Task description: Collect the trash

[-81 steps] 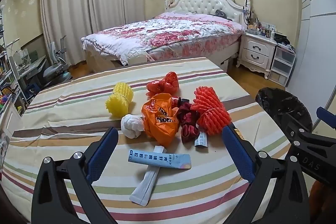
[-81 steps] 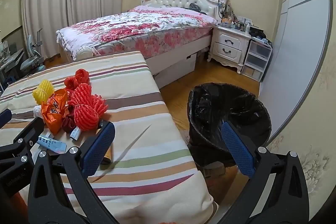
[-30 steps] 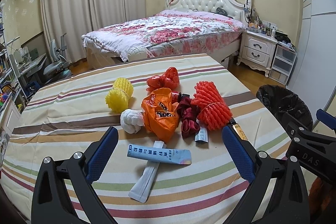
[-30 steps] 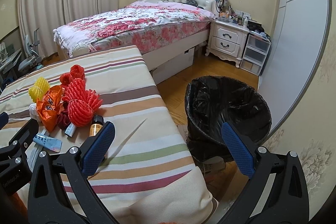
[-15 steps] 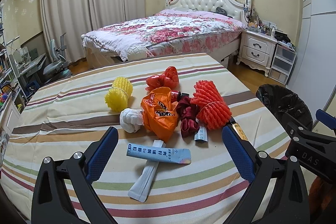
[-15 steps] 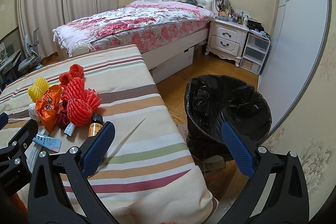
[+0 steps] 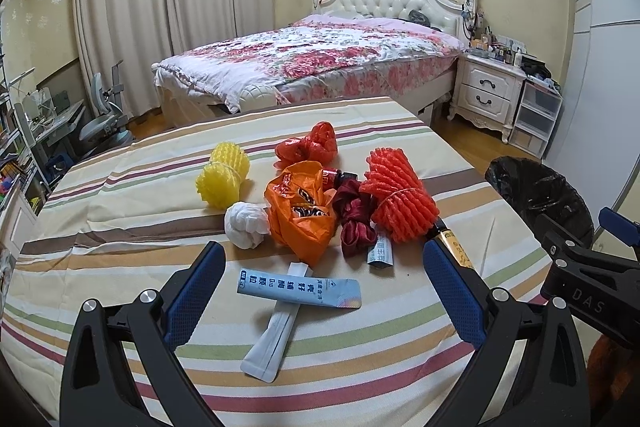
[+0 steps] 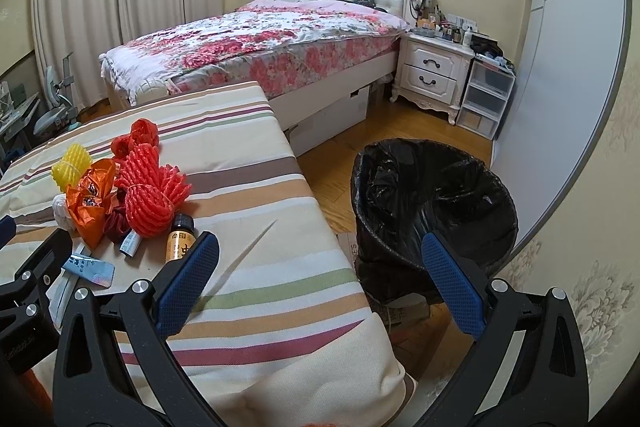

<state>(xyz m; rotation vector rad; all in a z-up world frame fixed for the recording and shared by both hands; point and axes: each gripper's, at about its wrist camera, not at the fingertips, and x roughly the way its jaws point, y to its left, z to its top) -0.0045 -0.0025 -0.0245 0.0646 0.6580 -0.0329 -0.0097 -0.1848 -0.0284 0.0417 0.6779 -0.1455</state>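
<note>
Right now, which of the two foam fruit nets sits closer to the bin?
The red-orange foam net, at the pile's right end toward the black-lined bin. The yellow foam net lies at the far left end.

Warm, even indoor light fills both views; shadows are soft and faint. Focus is sharp throughout. Fisheye bending curves the edges, with dark vignetted corners.

small brown bottle [image 7: 454, 245] mostly hidden behind left tool's finger, white sachet [image 7: 276, 327] partly under blue packet [image 7: 298, 286]
</note>
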